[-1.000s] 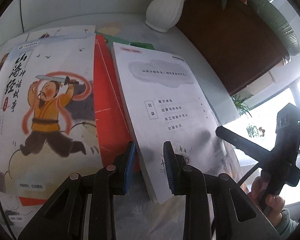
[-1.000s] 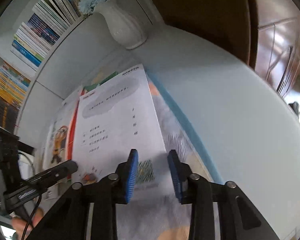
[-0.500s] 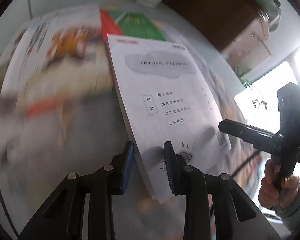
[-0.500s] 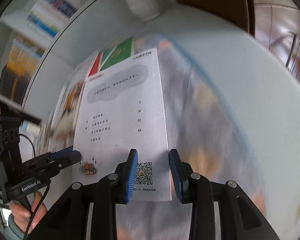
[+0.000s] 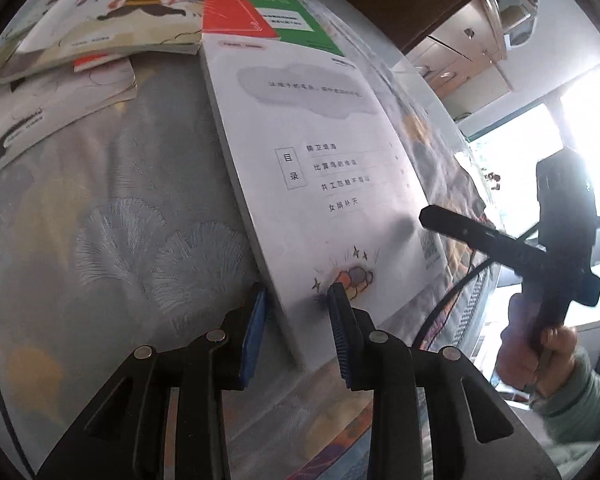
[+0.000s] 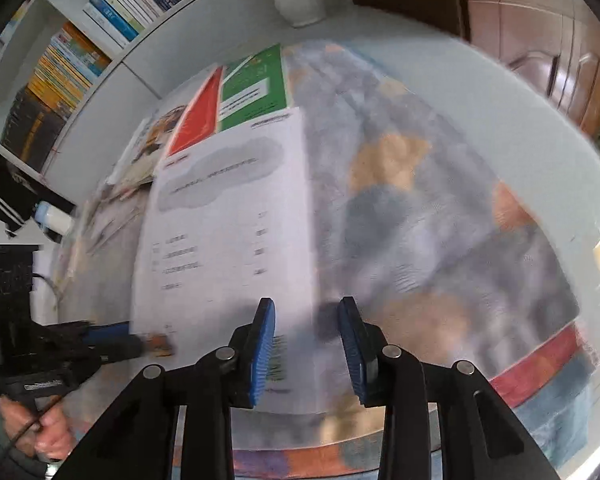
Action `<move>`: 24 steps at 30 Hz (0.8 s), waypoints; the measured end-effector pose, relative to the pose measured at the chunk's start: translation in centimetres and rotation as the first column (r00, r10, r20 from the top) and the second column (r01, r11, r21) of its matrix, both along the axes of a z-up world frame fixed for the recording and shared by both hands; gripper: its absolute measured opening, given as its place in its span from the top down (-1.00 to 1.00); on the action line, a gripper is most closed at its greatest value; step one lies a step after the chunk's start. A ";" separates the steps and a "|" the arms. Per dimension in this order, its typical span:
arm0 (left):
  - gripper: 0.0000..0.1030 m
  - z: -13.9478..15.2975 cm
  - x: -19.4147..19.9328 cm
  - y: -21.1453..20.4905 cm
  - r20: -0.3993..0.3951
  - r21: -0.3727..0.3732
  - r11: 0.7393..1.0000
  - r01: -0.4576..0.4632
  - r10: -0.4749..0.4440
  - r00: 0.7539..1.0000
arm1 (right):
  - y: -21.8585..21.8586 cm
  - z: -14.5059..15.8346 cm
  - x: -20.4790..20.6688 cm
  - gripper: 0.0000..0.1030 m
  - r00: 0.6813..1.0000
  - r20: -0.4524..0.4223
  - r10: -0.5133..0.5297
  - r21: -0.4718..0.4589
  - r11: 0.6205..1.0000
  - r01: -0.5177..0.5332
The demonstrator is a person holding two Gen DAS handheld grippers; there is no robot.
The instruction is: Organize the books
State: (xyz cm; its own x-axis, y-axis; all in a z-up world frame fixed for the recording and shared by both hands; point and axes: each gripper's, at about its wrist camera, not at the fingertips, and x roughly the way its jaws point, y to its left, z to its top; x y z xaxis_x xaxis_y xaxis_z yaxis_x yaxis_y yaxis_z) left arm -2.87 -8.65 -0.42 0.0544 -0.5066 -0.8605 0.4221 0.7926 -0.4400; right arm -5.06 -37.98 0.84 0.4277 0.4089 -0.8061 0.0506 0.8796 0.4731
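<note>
Straddling the near left edge of the white book (image 5: 332,152), the left gripper (image 5: 298,300) has its jaws partly open. One blue pad sits just outside the book's grey page edge and the other lies over the cover beside a small cartoon drawing. Whether either pad presses on the book cannot be told from the left wrist view.

The right gripper (image 6: 306,308) stands likewise at the book's near right edge. Its jaws are partly open and have just been opening, with that edge between them: one pad is over the cover by a printed code, the other beyond the edge above the patterned cloth (image 5: 120,200). This view is blurred, so contact there cannot be confirmed either.

The white book lies cover up, showing a grey cloud shape and a short contents list. It runs lengthwise away from both grippers over the cloth-covered surface. Its far end reaches a red book (image 5: 232,8) and a green book (image 5: 284,8), with an illustrated book (image 5: 132,12) just to their left.

Both grippers point steeply down and forward. A hand (image 5: 536,360) in a pale green sleeve (image 5: 580,400) grips the right gripper's handle. In the right wrist view another hand (image 6: 40,436) holds the left one low at the left. Beyond stand a white vase (image 6: 300,0) and shelved books (image 6: 112,12).
</note>
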 end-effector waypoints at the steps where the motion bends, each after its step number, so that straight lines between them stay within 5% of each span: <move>1: 0.45 -0.1 -0.1 0.1 -0.002 -0.009 1.000 0.003 -0.003 1.000 | 0.1 -0.1 -0.2 0.30 1.000 0.000 -0.015 0.005 1.000 0.015; 3: 0.40 -0.1 0.1 0.4 0.001 -0.023 1.000 0.004 -0.004 1.000 | -0.1 0.0 -0.2 0.29 0.999 -0.004 -0.032 0.024 0.999 0.032; 6: 0.37 -0.3 0.0 1.8 -0.020 -0.060 0.998 -0.011 0.010 1.000 | -2.2 -0.5 -0.5 0.29 0.994 -0.045 -0.097 0.259 0.960 0.105; 9: 0.40 -0.9 0.0 2.9 -0.060 -0.115 0.993 -0.021 0.014 0.998 | -4.5 -1.3 -2.3 0.31 0.987 -0.042 -0.158 0.575 0.804 0.153; 10: 0.41 -1.0 0.0 2.9 -0.059 -0.120 0.993 -0.017 0.010 0.998 | -4.9 -1.9 -2.7 0.33 0.985 -0.044 -0.166 0.694 0.704 0.149; 11: 0.41 -1.0 0.0 2.8 -0.053 -0.119 0.993 -0.007 0.000 0.999 | -4.8 -2.2 -2.7 0.33 0.984 -0.049 -0.168 0.732 0.664 0.150; 12: 0.41 -1.0 0.0 2.6 -0.048 -0.116 0.993 0.002 -0.007 0.999 | -4.2 -2.5 -2.4 0.33 0.983 -0.059 -0.174 0.728 0.666 0.162; 16: 0.43 -0.6 0.0 2.7 -0.036 -0.085 0.996 0.020 -0.024 0.999 | -1.7 -2.1 -0.4 0.33 0.985 -0.059 -0.162 0.600 0.783 0.165; 18: 0.43 0.3 0.2 3.3 -0.003 -0.056 0.998 0.014 -0.014 1.000 | -0.2 0.0 -0.1 0.34 0.990 0.003 -0.144 0.536 0.836 0.120; 21: 0.43 2.2 0.2 5.5 0.075 -0.019 0.999 -0.026 0.028 0.997 | 3.1 5.6 -0.1 0.35 0.991 0.127 -0.028 0.305 0.952 -0.012; 24: 0.43 4.4 0.4 8.7 0.143 -0.007 0.995 -0.101 0.101 0.985 | 6.9 9.6 0.1 0.35 0.976 0.202 0.080 0.187 0.975 -0.119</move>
State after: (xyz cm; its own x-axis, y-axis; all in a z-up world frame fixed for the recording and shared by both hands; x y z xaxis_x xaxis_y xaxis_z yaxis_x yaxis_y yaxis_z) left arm -2.46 0.04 3.93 0.2276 -0.4923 -0.8401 0.3985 0.8343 -0.3810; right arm -5.00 -31.05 10.49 0.5157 0.5993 -0.6123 -0.1411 0.7643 0.6293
